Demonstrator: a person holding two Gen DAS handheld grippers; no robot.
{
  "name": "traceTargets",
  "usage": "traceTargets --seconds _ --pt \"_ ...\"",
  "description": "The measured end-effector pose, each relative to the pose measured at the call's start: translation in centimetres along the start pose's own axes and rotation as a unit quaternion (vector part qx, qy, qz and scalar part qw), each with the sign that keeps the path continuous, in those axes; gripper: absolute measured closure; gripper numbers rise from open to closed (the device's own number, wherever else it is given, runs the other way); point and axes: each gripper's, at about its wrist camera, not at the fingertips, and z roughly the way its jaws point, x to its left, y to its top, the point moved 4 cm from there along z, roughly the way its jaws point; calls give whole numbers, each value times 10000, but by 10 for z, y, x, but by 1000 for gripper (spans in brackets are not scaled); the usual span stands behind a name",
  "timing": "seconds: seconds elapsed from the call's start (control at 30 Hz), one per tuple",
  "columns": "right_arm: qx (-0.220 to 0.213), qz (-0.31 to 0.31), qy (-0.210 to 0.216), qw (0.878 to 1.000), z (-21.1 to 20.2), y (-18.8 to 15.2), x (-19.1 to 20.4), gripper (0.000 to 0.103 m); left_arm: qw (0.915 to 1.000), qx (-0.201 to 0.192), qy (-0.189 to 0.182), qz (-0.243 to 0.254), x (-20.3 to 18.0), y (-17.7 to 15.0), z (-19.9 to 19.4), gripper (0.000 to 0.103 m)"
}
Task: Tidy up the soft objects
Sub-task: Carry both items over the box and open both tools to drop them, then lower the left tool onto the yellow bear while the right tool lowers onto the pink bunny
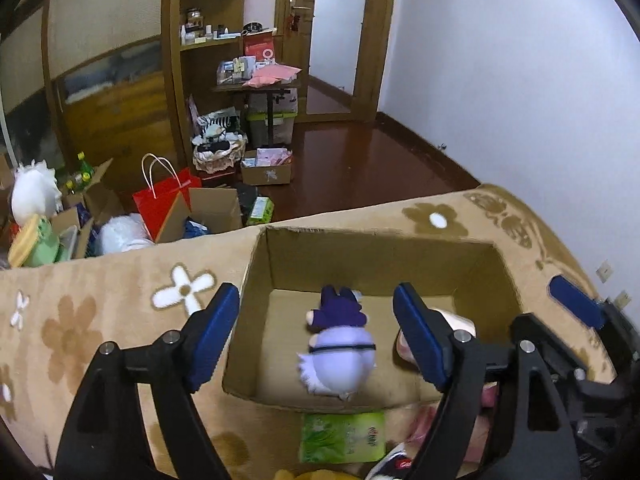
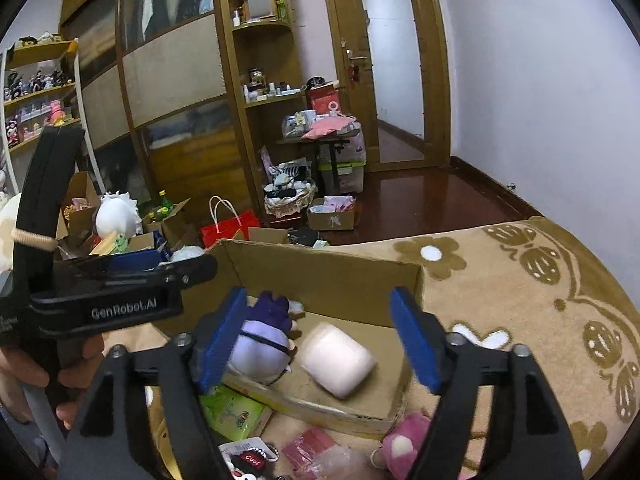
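- Purple plush doll (image 1: 340,344) lies in the cardboard box (image 1: 256,280), head toward the near wall, purple body toward the far wall.
- Left claw (image 1: 316,336) hangs above it with both blue pads spread wide, nothing pinched; the doll sits free between and below them.
- Right claw (image 2: 320,336) is spread just as wide over the same box (image 2: 332,280), gripping nothing.
- Right wrist view gives the clean look at the pale pink soft block (image 2: 338,360), lying tilted on the box floor just beside the doll (image 2: 260,348); in the left wrist view only a sliver of that block (image 1: 460,322) peeks past the claw's right pad.
- Right wrist view also catches the left tool's black body from the side, a person's hand (image 2: 24,372) wrapped round its handle.
- Left wrist view shows a blue pad of the right claw (image 1: 576,300) past the box's right wall.
- Box rests on a tan flowered blanket (image 1: 100,320).
- Green tissue pack (image 1: 342,436) lies on the blanket against the near wall of the box.
- Only the right wrist view shows a pink plush (image 2: 404,444) by the box's near corner.
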Motion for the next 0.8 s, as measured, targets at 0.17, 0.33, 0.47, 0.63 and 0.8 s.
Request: traceTargets --seconds 0.17,0.33,0.47,0.63,0.8 --pt "15 137 -79 9999 -2 2 -6 2 9997 56 165 173 -1 0 -5 17" --pt "-36 240 -151 9996 -10 6 -11 0 9993 58 312 220 3 0 -15 14" --pt "-55 337 -239 9991 -21 6 -14 0 9987 -74 476 171 8 -3 -33 5" --pt "5 345 -314 9989 -38 3 -16 0 9987 -25 491 144 14 -14 -55 4" --pt "118 480 -432 9978 -54 -6 -19 0 9983 119 547 152 19 -31 -69 1"
